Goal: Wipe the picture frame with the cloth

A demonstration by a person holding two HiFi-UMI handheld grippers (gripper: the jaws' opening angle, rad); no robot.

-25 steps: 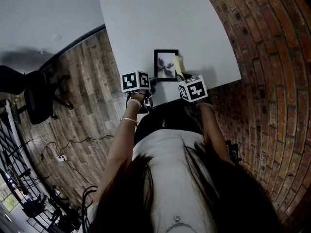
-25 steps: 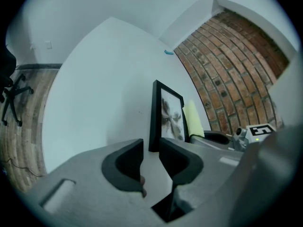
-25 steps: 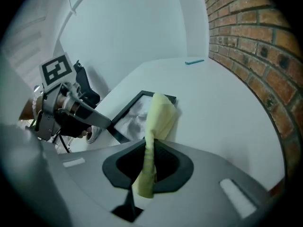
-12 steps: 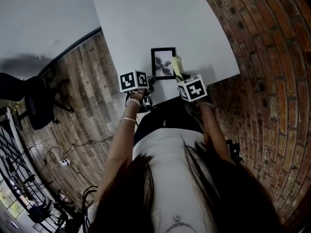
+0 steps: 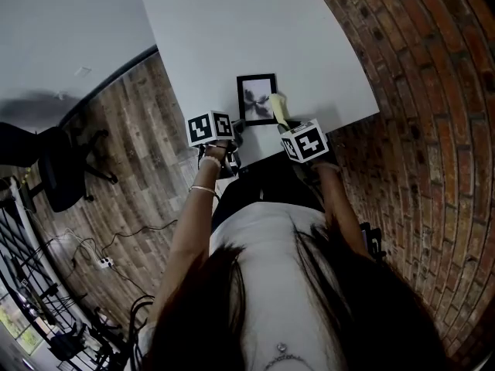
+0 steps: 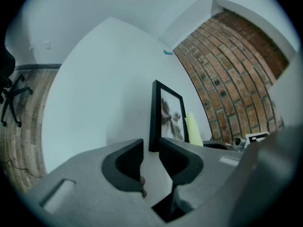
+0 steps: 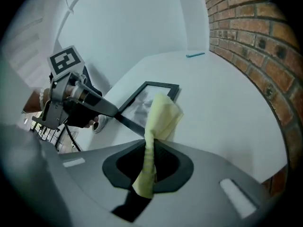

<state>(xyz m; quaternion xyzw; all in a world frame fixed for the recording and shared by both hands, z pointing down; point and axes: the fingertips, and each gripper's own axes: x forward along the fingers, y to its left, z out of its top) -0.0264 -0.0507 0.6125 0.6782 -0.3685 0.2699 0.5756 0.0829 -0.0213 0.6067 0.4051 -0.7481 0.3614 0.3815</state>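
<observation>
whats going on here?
A person at a white table is working on a picture frame with two hand-held grippers. The left gripper has its jaws closed on the frame's near left corner, steadying it where it lies on the table. The right gripper is clamped on a yellow cloth, whose free end sits over the frame's right side. Whether the cloth is actually pressing on the frame can't be told.

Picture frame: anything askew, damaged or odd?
Nothing stands out. The picture frame looks intact and lies on the table, its near edge between the left gripper's jaws. The right gripper pinches the cloth at the frame's right edge.
</observation>
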